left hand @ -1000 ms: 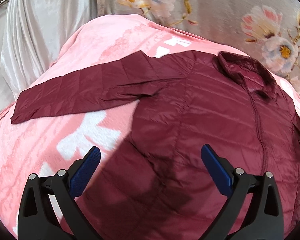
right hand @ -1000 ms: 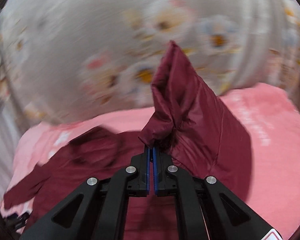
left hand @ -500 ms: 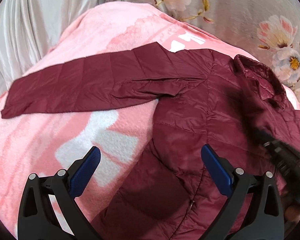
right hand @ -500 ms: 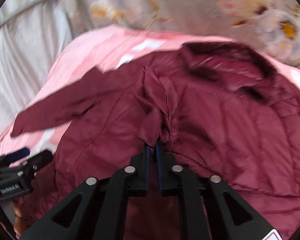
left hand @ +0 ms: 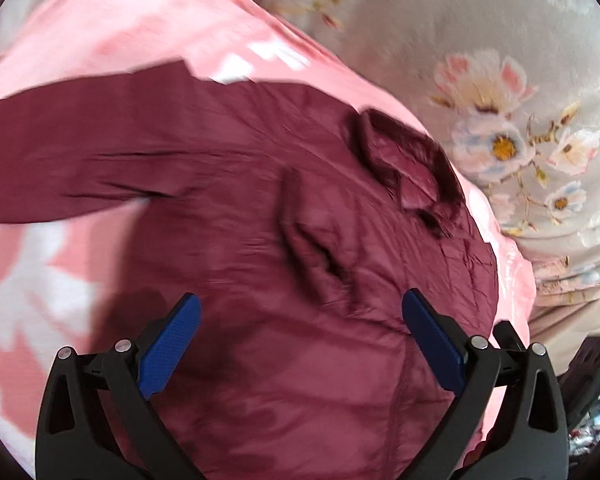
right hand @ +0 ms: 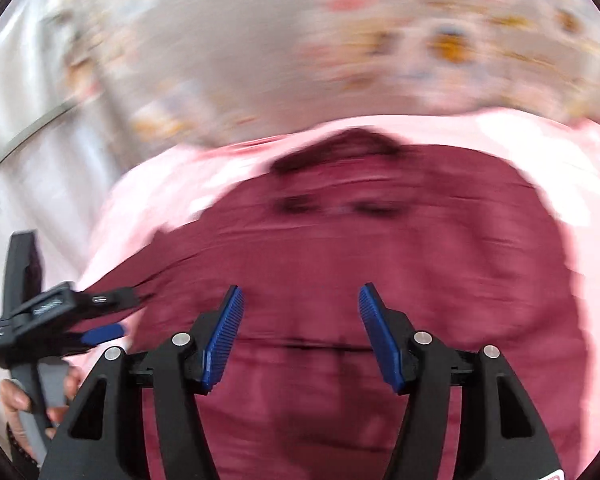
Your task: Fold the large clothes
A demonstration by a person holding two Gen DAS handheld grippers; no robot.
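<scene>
My right tool [right hand: 300, 332] is opening above the maroon jacket [left hand: 300, 260], nothing between its pads. My left tool [left hand: 300, 336] hangs wide, empty, over the pink blanket [left hand: 99, 32].

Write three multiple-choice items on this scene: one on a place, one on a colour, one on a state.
1. The jacket lies on:
A. a pink blanket
B. a wooden floor
C. a metal rack

2. The jacket is:
A. green
B. maroon
C. yellow

3. The sleeve seen by the left wrist camera is:
A. rolled up
B. tucked under
C. stretched out sideways

Answers: 1 A, pink blanket surrounds it. 2 B, dark red fabric in both views. 3 C, it extends flat across the blanket.
</scene>
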